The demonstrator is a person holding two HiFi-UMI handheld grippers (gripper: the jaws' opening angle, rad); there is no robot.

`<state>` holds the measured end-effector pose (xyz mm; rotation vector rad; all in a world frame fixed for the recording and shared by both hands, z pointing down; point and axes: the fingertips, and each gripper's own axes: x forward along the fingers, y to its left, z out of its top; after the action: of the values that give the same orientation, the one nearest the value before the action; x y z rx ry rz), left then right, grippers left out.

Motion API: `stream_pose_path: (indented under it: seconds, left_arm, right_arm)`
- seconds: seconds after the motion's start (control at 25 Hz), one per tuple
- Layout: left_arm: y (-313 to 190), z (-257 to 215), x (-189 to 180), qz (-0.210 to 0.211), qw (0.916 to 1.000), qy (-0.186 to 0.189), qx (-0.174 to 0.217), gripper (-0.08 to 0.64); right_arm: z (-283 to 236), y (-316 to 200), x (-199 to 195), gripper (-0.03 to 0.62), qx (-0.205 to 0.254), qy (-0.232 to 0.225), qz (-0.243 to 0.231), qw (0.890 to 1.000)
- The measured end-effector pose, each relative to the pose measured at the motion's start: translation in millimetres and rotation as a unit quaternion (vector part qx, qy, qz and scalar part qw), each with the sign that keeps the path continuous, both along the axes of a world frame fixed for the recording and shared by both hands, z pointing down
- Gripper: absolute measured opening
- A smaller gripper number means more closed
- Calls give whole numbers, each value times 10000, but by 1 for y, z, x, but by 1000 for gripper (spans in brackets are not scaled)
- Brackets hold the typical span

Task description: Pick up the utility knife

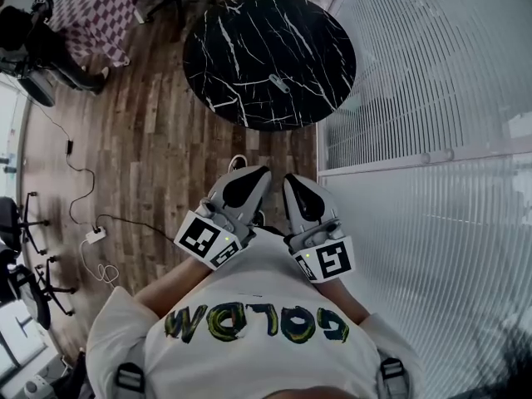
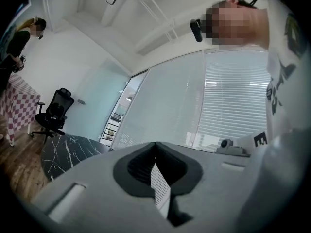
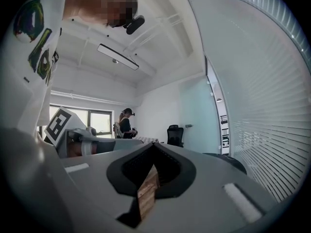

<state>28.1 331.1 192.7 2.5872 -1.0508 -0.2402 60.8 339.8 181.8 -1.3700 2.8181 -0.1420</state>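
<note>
1. The utility knife [image 1: 279, 83] lies on the round black counter [image 1: 220, 52], upper centre.
2. Lower centre, the left gripper [image 1: 260, 172] and right gripper [image 1: 291, 178] have their fingers pressed together, holding nothing.

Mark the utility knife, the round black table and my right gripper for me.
utility knife [image 1: 280, 83], head view, middle of its grey body.
round black table [image 1: 241, 32], head view, bare marble top up and left of the knife.
right gripper [image 1: 294, 178], head view, at its closed fingertips.
</note>
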Motion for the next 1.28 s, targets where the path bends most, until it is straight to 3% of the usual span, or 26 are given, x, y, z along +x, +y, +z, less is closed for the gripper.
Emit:
stream_pose_path:
  seconds: [0.72, 1.28]
  left_arm:
    - [-206, -1, -53, 54, 10000, -32, -60, 5]
    - [-296, 6, -85, 356, 9993, -68, -127, 5]
  right_arm:
    - [0, -203, -62, 3, -75, 238, -166, 9996]
    - [1, -299, -93, 3, -78, 333, 187, 9992]
